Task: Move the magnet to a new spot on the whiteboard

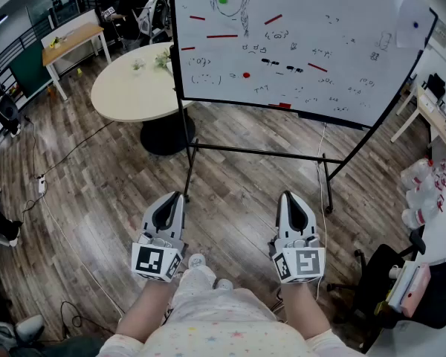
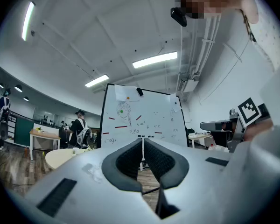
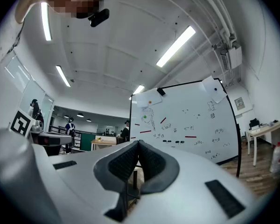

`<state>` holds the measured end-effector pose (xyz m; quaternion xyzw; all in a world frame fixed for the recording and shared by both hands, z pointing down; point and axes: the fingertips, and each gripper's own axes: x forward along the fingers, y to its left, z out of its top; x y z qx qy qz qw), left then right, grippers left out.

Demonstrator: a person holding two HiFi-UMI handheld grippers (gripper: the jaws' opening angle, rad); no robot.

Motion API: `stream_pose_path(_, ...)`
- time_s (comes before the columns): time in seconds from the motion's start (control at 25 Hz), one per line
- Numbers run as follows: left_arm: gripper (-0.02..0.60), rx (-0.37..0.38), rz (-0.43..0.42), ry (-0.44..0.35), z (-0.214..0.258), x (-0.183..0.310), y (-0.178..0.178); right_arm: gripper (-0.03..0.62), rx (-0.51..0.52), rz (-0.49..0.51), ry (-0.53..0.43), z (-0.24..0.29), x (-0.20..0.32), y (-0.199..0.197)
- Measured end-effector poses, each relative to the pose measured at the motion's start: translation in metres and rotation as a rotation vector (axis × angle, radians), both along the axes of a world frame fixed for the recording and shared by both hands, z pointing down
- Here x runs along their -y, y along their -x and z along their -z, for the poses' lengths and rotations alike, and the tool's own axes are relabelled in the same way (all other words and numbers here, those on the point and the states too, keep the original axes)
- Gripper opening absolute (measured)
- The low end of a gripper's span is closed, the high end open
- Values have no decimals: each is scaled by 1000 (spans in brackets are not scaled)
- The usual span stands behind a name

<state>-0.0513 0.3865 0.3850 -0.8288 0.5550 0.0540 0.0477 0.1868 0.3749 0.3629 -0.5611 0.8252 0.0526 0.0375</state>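
- White whiteboard [image 1: 334,43] — one, bearing one green round magnet [image 1: 223,0].
- Two grippers: left gripper [image 1: 177,196], right gripper [image 1: 286,195] — each closed on nothing, well apart from the board.

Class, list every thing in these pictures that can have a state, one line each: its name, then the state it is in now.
whiteboard: upright, scribbled on.
green magnet: stuck near the top of the whiteboard, untouched.
red magnet: stuck lower on the whiteboard, untouched.
left gripper: shut, nothing between its jaws, well short of the whiteboard.
right gripper: shut, empty, also short of the whiteboard.
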Motion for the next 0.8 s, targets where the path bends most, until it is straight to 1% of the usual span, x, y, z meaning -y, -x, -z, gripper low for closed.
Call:
stream_pose_path(0.24,20,11,-11,-13,6,4,-20,2,18,5,-23,10,0,-14)
stream_pose_path(0.52,21,2,14,-28,13,13,-29,3,35,23,-29,13,11,-22)
stream_pose_path(0.56,21,3,22,-30,13,14,-29,9,38,27,-30,14,14,-23)
stream_pose_path(0.6,26,5,31,-28,13,16,-28,32,42,31,-29,14,16,-22)
stream_pose_path(0.64,63,6,40,-22,13,19,-27,72,46,35,-26,13,19,-22)
stream_pose_path(0.68,122,8,49,-11,12,22,-26,115,49,36,-24,13,21,-21)
stream_pose_path(0.72,161,10,56,-1,11,24,-25,144,51,35,-22,13,23,-21)
stream_pose_path(0.8,215,16,67,7,11,29,-24,192,57,32,-20,12,29,-21)
